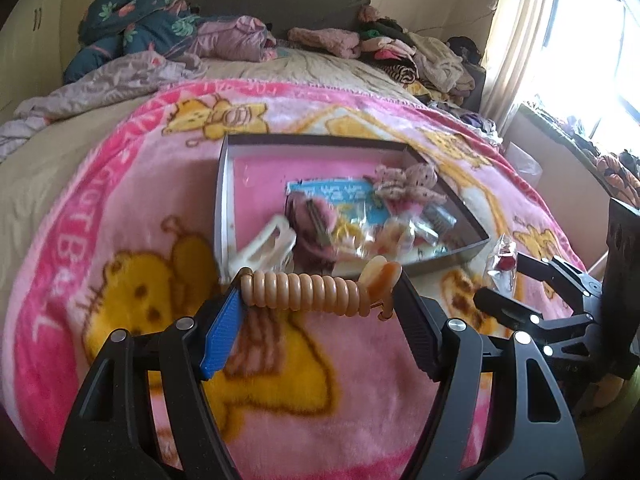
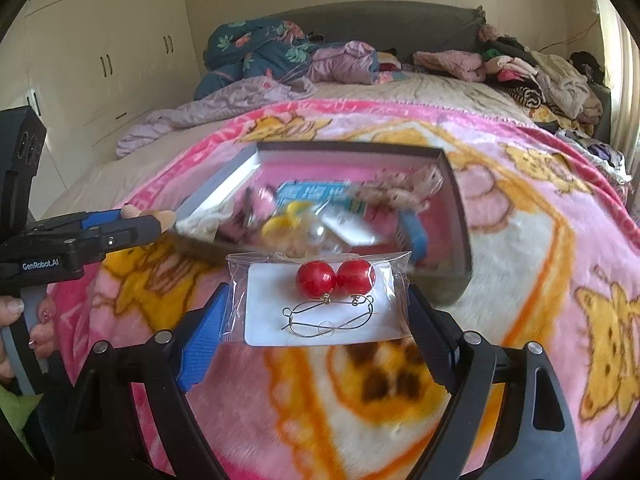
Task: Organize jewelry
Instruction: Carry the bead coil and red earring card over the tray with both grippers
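My left gripper [image 1: 320, 292] is shut on a tan coiled hair tie [image 1: 308, 286], held crosswise between its blue and black pads above the pink blanket. My right gripper [image 2: 316, 312] is shut on a clear bag of red ball earrings [image 2: 336, 278] on a white card, gripped by its two side edges. Just beyond both grippers lies an open shallow grey box [image 1: 224, 184] with a pink floor, holding several hair accessories, a blue card and small packets. In the right wrist view the same box [image 2: 460, 216] shows, and the left gripper [image 2: 148, 220] enters from the left with the tie.
A pink cartoon-bear blanket [image 1: 120, 240] covers the bed. Piles of clothes [image 1: 400, 48] and bedding [image 1: 132, 24] lie at the far end. White wardrobes [image 2: 100, 52] stand to the left, a window [image 1: 592, 40] to the right. A person's hand [image 2: 24, 320] holds the left gripper's handle.
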